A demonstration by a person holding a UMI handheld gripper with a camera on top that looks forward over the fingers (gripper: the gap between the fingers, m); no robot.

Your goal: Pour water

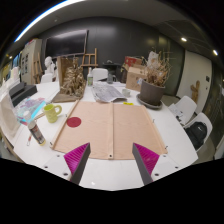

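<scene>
Mug (52, 113) perhaps left of board (110, 127)

flat tan cardboard sheet (110, 127) on a white table (185, 148), small dark red round disc (74, 122) beside its edge, grey pot of dried brown plants (153, 88) beyond, scattered papers (110, 93), perhaps drawings

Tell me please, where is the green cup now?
In the gripper view the green cup stands on the table, ahead and left of the open gripper, beside the red disc at the cardboard sheet's left edge.
</scene>
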